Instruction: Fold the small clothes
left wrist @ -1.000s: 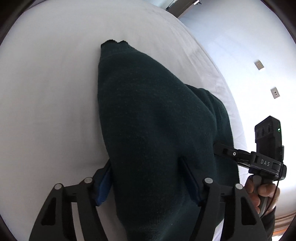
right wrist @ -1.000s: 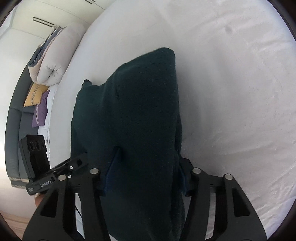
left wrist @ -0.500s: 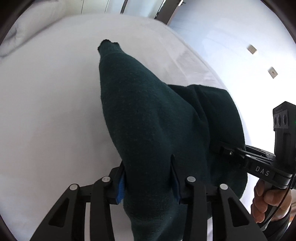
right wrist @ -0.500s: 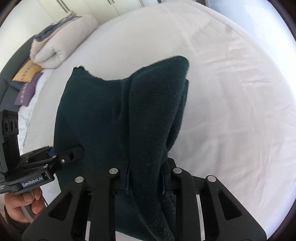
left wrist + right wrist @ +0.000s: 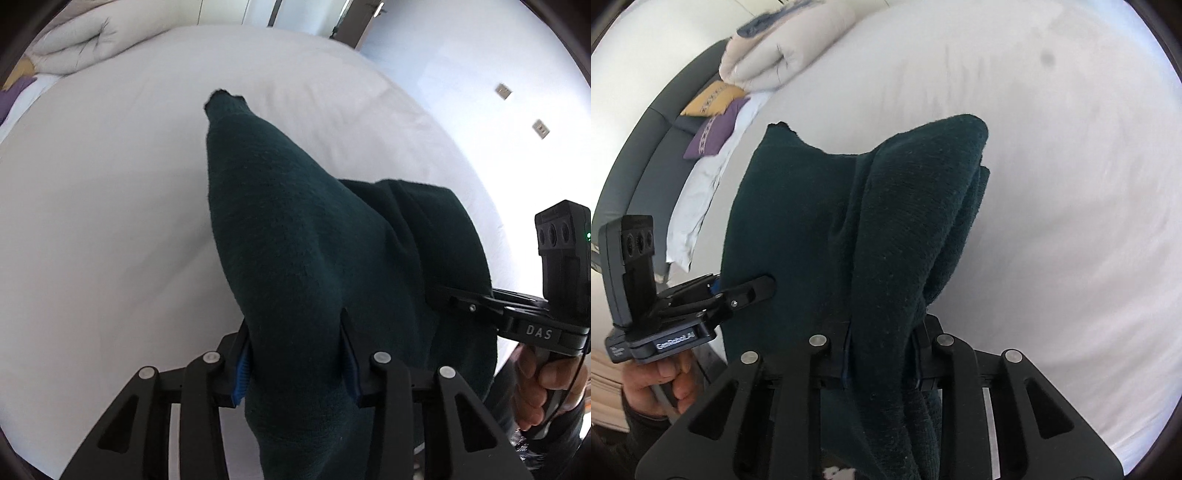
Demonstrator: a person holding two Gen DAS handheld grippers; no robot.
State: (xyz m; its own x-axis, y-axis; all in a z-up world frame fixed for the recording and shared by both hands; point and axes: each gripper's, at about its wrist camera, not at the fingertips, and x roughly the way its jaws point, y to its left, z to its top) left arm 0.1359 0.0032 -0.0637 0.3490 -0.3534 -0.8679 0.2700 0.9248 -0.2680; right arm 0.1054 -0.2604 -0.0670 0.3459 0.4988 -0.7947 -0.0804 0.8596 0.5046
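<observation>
Left gripper (image 5: 295, 354): clenched on a bunched fold of the dark green garment (image 5: 295, 240); the blue pads bite the cloth from both sides, near the garment's left edge.
Garment between the tools: it hangs as a sheet stretched from one gripper to the other, lifted above the white bed (image 5: 103, 192); I cannot tell whether its far end touches the sheet.
Long axis: runs forward, away from both tools, from the gripped edge near the person to the far pointed corner, which shows a small notched tip in the left wrist view.
Right gripper (image 5: 881, 360): clamped on a thicker, rolled bundle of the same garment, so the right side hangs in doubled layers while the left side spreads flat.
Nearer hand: both hold the near edge side by side; neither is plainly closer to the far end.
Relation for the next move: the free end lies ahead of both tools, over open bed, so laying it down or carrying the near edge over likely means moving forward along that axis.
Look of the garment: deep green, thick, fuzzy knit or fleece, limp, uneven at the far edge.
Beyond the bed, right wrist view: rolled cream duvet (image 5: 775, 51), yellow and purple cushions (image 5: 711, 122).
</observation>
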